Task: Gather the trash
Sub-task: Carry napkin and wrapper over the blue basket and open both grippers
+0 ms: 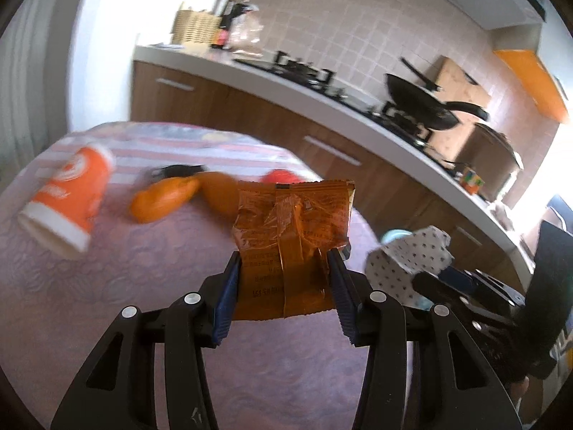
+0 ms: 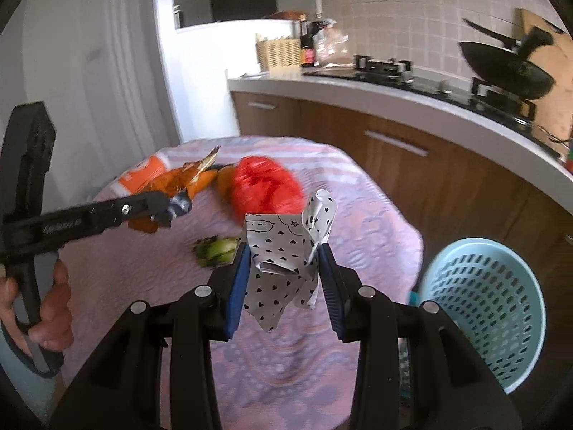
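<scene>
Already both grippers carry something. The left gripper (image 1: 284,286) has its jaws pressed against the two sides of an orange foil wrapper (image 1: 292,240), which stands upright between the pads, its long axis running up and away from the fingers, clear of the purple tablecloth (image 1: 107,286). The right gripper (image 2: 283,286) is clamped the same way on a crumpled white paper with black hearts (image 2: 283,251), also lifted off the cloth.

What the coming move turns on is the pale blue perforated basket (image 2: 490,308): it sits at the lower right of the right wrist view, off the table's edge and lower than the held paper. It lies just right of the right gripper, so that hand looks the nearer one; the left gripper (image 2: 172,208) shows at the left of that view, farther from the basket, with the right one between.

On the table remain an orange paper cup (image 1: 68,197) on its side, orange peel (image 1: 161,197), a red plastic bag (image 2: 265,186) and a green scrap (image 2: 215,251)
</scene>
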Action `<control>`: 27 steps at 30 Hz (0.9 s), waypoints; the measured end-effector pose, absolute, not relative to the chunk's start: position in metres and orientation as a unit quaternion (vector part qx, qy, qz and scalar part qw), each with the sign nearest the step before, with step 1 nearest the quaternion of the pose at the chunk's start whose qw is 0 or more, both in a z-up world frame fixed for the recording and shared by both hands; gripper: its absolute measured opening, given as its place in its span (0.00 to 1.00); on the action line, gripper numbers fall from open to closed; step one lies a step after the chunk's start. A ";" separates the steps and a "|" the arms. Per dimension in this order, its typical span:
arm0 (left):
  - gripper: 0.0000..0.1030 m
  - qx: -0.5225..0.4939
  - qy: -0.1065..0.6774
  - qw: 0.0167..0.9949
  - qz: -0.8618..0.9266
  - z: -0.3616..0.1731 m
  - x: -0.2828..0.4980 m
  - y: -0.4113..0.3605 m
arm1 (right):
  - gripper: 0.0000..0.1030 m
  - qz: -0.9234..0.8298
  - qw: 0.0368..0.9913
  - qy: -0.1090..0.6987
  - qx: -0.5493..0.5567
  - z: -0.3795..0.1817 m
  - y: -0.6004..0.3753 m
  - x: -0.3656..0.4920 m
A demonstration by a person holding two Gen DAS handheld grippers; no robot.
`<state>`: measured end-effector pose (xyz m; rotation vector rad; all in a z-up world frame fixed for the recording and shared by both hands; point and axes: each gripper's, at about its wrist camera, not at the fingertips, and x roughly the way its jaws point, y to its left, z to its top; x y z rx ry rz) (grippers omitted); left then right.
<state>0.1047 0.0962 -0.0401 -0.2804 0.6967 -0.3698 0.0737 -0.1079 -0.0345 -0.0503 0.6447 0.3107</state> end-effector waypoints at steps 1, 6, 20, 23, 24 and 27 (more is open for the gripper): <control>0.44 -0.134 0.338 0.912 -0.190 -0.039 0.105 0.084 | 0.34 0.143 0.939 0.313 -0.021 -0.032 -0.116 0.074; 0.44 -0.109 0.343 0.904 -0.228 -0.037 0.115 0.021 | 0.34 0.090 0.950 0.298 -0.006 -0.021 -0.162 0.075; 0.45 -0.031 0.389 0.875 -0.286 -0.063 0.164 -0.139 | 0.34 -0.067 0.941 0.322 0.079 -0.053 -0.314 0.075; 0.47 -0.024 0.404 0.867 -0.292 -0.074 0.169 -0.160 | 0.35 -0.085 0.931 0.340 0.100 -0.066 -0.340 0.079; 0.47 -0.018 0.411 0.864 -0.291 -0.081 0.171 -0.170 | 0.37 -0.087 0.929 0.345 0.104 -0.069 -0.343 0.082; 0.47 -0.008 0.426 0.855 -0.294 -0.095 0.175 -0.187 | 0.37 -0.093 0.920 0.362 0.116 -0.082 -0.356 0.085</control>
